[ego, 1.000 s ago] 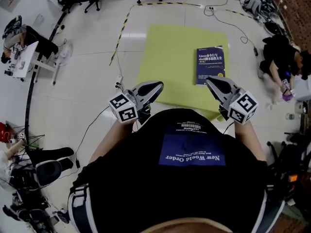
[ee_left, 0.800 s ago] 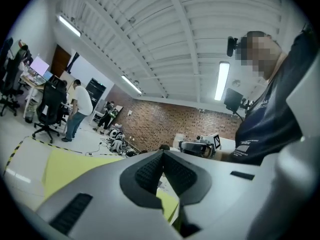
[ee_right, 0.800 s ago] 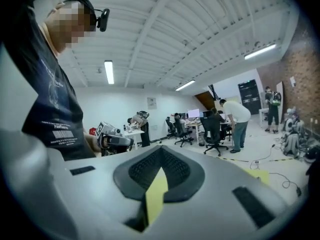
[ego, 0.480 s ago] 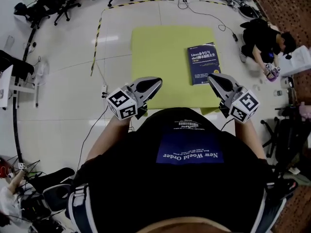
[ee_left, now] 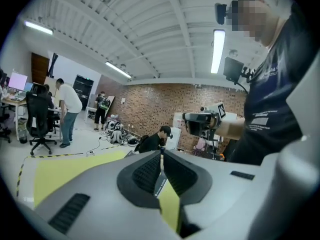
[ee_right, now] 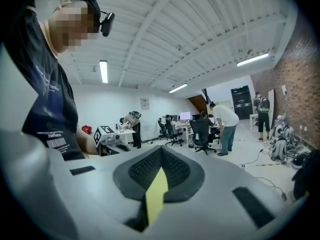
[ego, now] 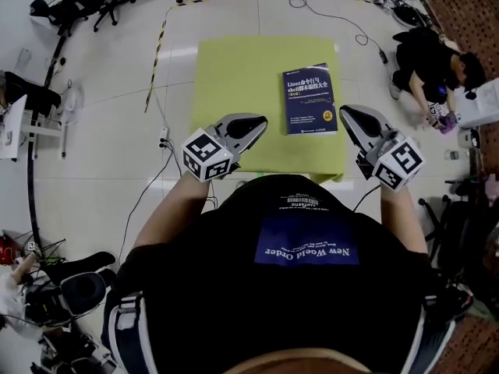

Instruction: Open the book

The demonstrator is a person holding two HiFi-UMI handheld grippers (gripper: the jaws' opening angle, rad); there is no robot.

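Approach step: book (ego: 310, 98) lies closed, 11 o'clock of right claw (ego: 347, 113); it and left claw (ego: 260, 121) are together, empty; next likely needs the cover edge caught.

- Book (ego: 310, 98): dark blue cover, white lettering.
- Table (ego: 234, 76): plain yellow-green.
- Floor (ego: 101, 170): glossy white tiles.
- Floor tape (ego: 158, 49): yellow-and-black stripes.
- Left gripper (ego: 262, 121), right gripper (ego: 344, 111): grey shells, black ribbed jaws, white cubes with black square markers.
- Shirt (ego: 308, 287): black, blue panel, white print.
- Wall (ee_left: 165, 101): red-brown brick.
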